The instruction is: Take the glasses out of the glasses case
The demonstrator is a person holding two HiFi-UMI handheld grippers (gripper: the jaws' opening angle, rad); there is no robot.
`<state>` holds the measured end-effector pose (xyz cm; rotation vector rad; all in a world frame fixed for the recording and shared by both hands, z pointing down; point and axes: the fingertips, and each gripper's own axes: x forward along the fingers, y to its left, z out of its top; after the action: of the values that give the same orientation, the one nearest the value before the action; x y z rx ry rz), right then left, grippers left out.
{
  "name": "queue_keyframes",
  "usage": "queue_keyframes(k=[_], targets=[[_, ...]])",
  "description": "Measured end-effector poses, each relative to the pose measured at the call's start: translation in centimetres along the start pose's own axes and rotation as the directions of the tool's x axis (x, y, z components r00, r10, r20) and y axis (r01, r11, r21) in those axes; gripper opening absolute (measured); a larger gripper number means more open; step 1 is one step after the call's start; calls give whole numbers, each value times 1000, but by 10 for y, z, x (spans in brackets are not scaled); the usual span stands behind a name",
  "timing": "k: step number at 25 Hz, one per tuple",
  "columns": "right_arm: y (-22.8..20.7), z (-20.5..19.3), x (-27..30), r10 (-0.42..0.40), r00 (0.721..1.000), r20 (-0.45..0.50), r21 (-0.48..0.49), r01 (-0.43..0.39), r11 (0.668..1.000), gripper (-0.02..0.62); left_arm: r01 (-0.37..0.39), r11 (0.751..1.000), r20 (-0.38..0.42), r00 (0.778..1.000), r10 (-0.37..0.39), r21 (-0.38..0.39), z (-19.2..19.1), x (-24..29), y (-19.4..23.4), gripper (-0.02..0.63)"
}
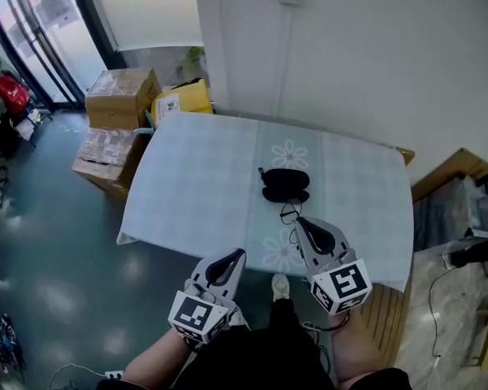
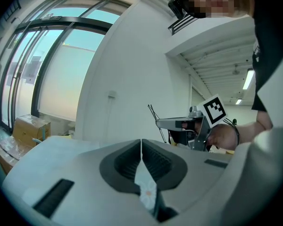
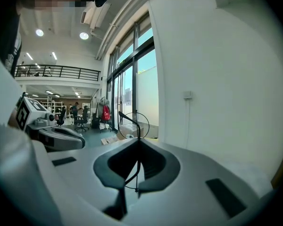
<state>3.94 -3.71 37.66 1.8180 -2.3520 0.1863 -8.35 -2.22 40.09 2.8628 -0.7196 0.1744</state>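
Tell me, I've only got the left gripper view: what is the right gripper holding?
Observer: The right gripper has its jaws shut on the glasses, a thin wire frame.
Operator: Where is the case?
Observer: The case lies on the table, just past the right gripper's tips. It looks open.
Operator: Are the glasses out of it?
Observer: Yes. In the head view they hang outside the case, by its near edge.
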Motion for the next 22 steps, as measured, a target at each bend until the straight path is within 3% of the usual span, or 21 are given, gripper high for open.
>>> queue_keyframes(k=[13, 22], targets=[[43, -10, -47, -88, 996, 1, 40, 88, 995, 26, 75, 997, 0, 997, -75, 6, -1, -27, -13, 31], [44, -10, -73, -62, 998, 9, 36, 61, 997, 26, 70, 998, 8, 998, -70, 9, 3, -19, -39, 31]])
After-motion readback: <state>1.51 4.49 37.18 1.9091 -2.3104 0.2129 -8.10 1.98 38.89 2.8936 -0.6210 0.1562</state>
